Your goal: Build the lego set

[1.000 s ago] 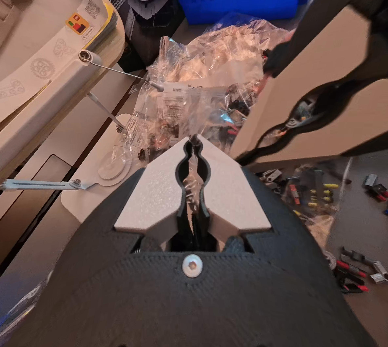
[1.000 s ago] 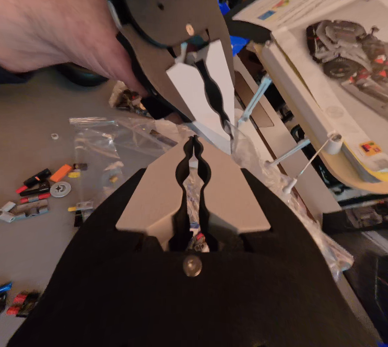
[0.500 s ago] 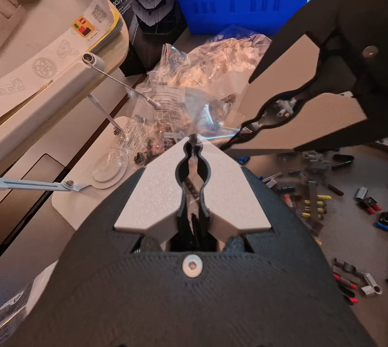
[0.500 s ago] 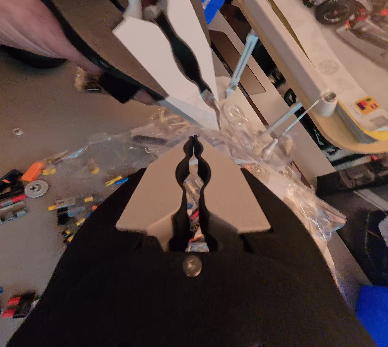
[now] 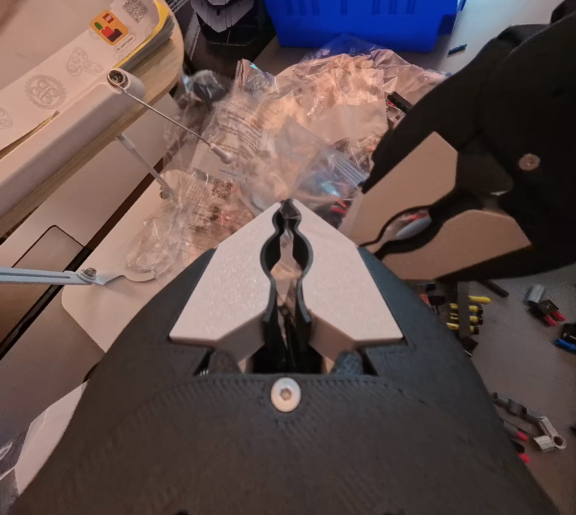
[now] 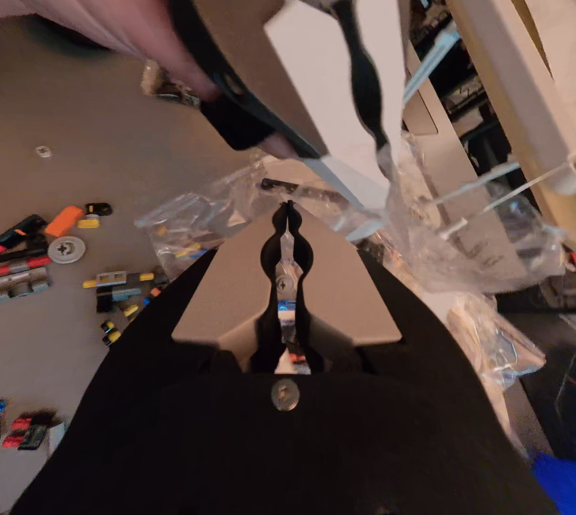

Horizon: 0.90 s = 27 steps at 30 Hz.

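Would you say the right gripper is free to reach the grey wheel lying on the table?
Probably not yet: the right gripper is shut on the plastic bag. The grey wheel lies uncovered on the table.

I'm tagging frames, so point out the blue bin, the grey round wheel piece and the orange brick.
blue bin point(image 5: 358, 6), left wrist view, on its slotted front wall.
grey round wheel piece point(image 6: 66, 249), right wrist view, on its hub.
orange brick point(image 6: 64, 216), right wrist view, on its top face.

You're working at a hobby desk: loose bricks point(image 6: 118, 282) are lying about, an instruction booklet point(image 5: 62, 42) is sitting propped beside a blue bin point(image 5: 367, 7).
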Each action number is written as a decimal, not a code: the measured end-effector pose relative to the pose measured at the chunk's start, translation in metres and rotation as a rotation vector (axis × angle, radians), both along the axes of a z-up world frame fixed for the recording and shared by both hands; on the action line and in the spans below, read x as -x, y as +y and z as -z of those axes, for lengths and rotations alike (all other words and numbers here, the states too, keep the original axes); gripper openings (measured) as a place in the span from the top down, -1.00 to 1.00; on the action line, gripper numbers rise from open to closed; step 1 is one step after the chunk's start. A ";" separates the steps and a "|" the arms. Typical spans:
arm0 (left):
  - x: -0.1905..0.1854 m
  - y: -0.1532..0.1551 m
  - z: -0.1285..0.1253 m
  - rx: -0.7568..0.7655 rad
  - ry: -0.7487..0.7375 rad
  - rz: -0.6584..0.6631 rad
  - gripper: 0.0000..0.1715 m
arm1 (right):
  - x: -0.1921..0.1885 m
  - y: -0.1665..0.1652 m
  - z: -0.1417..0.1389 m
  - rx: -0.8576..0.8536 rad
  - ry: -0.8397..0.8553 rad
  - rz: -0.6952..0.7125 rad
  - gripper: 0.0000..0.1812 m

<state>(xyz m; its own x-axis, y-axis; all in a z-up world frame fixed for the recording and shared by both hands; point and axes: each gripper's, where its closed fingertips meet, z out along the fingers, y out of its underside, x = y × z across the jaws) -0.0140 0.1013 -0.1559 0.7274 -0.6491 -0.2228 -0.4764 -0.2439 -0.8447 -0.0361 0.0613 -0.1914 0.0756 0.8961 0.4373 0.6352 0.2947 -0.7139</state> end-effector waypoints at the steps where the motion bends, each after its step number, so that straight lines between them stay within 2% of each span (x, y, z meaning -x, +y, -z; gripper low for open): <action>1: 0.001 0.000 0.000 0.001 -0.002 -0.004 1.00 | -0.002 0.003 0.000 0.009 0.002 0.017 1.00; 15: 0.008 0.000 -0.006 -0.005 -0.018 -0.020 1.00 | -0.014 0.008 -0.028 0.138 0.162 0.031 1.00; 21: 0.006 -0.001 -0.003 0.005 -0.009 -0.012 1.00 | -0.019 0.023 -0.027 0.077 0.150 0.125 1.00; 24: 0.004 -0.001 -0.002 0.011 -0.012 -0.011 1.00 | -0.017 0.023 -0.026 0.022 0.121 0.125 1.00; 27: 0.004 -0.001 -0.002 0.012 -0.013 -0.012 1.00 | -0.013 0.019 -0.023 0.039 0.119 0.102 1.00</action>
<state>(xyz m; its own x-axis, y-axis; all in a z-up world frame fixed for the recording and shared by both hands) -0.0177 0.1001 -0.1538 0.7377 -0.6432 -0.2053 -0.4624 -0.2597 -0.8478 -0.0229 0.0803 -0.1685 0.2161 0.8975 0.3845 0.5711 0.2032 -0.7954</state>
